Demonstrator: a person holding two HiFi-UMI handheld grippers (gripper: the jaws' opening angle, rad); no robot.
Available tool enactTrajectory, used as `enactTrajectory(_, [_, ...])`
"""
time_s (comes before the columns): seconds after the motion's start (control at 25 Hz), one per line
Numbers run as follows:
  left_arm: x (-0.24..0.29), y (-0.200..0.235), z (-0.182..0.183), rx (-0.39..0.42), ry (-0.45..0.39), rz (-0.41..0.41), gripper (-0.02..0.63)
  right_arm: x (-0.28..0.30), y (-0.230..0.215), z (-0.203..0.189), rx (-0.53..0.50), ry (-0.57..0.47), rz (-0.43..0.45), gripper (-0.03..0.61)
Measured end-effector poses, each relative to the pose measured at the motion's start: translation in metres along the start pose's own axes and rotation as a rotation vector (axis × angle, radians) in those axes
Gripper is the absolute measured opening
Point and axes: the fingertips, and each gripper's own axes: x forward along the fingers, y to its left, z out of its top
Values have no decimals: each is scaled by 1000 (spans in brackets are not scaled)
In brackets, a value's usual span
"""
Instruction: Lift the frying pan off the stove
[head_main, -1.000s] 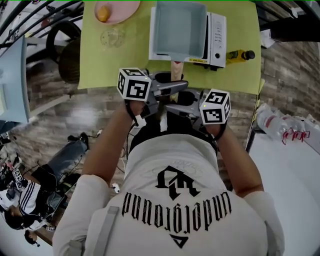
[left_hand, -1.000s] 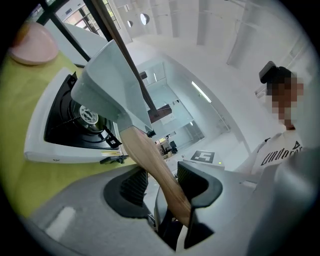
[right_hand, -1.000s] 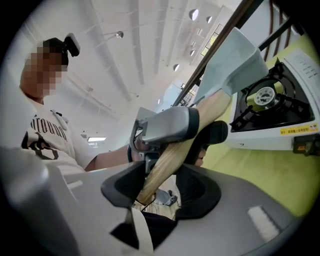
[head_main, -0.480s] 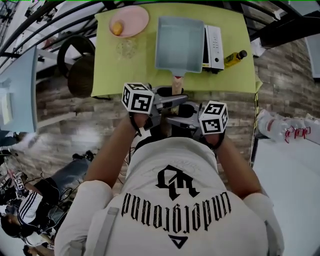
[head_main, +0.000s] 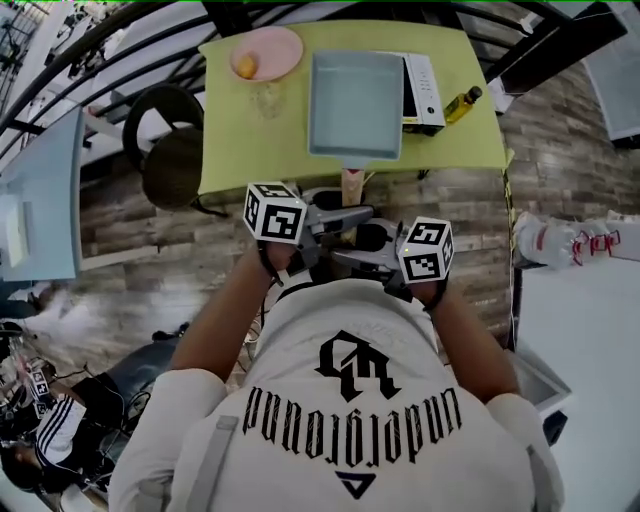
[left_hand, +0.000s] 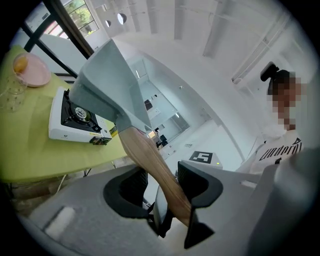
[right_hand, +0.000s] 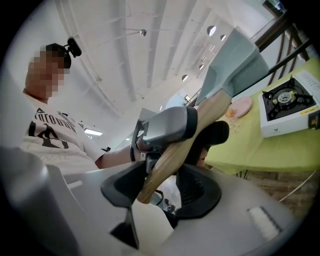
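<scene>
Left gripper (left_hand: 162, 189) clamped on the wooden pan handle (left_hand: 148, 152). Right gripper (right_hand: 162, 189) clamped on the handle's end, just behind the left one. The rectangular grey frying pan (head_main: 355, 105) is held in the air, clear of the gas stove (left_hand: 75, 121) on the green table (head_main: 262, 140).

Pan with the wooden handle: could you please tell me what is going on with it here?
A person holds the pan by its handle with both tongs: the left tongs and the right tongs are each closed on the wood. The pan is up in the air, clear of the stove, whose burner sits bare on the green table.
</scene>
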Motion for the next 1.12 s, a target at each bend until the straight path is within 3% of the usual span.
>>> enactTrajectory(0.24, [-13,-29,-21,11,12,-18,202,6,31,-18,-15,-1,-15,195])
enactTrajectory(0.64, [22,-77,-39,48,5,-9,204,-42,68,-35,-51,-1,-2,195])
enactTrajectory(0.88, [31,-80,-43,36,-3,-10,206,-50,70,-39,-38,12,16,196])
enactTrajectory(1.12, [78,-117,-85,50,-20,25,207,-108,98,-81,-59,23,51,198])
